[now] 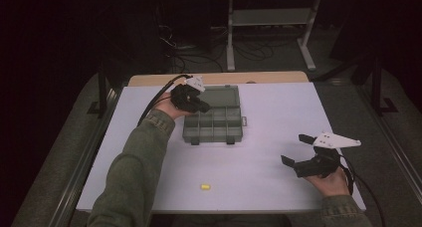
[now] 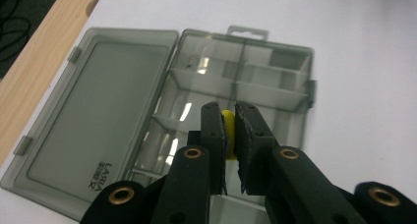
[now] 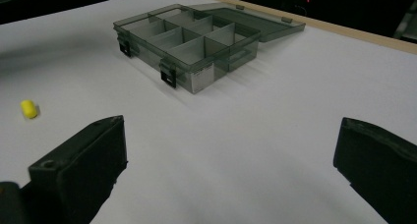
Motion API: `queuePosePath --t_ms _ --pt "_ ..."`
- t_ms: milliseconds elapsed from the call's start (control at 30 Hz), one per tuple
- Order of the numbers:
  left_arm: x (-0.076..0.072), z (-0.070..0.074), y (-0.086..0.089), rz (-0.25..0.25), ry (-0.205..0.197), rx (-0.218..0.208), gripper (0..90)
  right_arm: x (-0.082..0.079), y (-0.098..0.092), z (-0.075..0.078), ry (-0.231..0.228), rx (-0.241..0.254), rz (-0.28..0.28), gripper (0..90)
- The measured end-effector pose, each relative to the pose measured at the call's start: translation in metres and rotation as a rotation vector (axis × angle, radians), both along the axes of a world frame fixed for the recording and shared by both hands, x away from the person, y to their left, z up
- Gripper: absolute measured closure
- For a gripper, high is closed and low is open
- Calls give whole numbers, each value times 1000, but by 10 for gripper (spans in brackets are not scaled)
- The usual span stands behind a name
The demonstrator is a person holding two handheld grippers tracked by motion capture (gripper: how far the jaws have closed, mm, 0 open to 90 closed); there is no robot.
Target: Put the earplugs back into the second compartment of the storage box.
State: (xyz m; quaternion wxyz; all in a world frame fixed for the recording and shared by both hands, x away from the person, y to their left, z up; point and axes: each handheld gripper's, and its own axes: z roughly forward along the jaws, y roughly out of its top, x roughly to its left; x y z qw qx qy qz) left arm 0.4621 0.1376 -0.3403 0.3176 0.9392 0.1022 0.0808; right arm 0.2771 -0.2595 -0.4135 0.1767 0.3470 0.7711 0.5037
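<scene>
Two small yellow pieces are in play: one yellow piece (image 2: 227, 123) is clenched between the jaws of the left gripper (image 1: 205, 107), which hangs over the open compartments of the smoky organizer box (image 1: 214, 127) near the far edge of the table (image 1: 268, 117), while the loose yellow piece (image 1: 205, 186) lies on the table close to its near edge, well apart from the box. The box's lid (image 2: 98, 116) lies flat, folded back toward the far edge. Near the table's right near corner, the right gripper (image 1: 298, 152) rests with its jaws spread wide and nothing between them.
</scene>
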Motion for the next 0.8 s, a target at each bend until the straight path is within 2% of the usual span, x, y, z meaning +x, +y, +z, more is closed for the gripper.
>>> queuePosePath --t_ms 100,333,700,800 --pt "8 -10 0 15 25 -5 829 0 -1 0 3 0 1 0" --pt "16 -21 -2 26 27 -6 829 1 0 -1 5 -3 5 0" --pt "27 -42 -8 45 47 28 824 0 0 -3 12 -7 9 0" --pt "28 -44 -7 48 52 36 822 0 0 -3 13 -7 10 0"
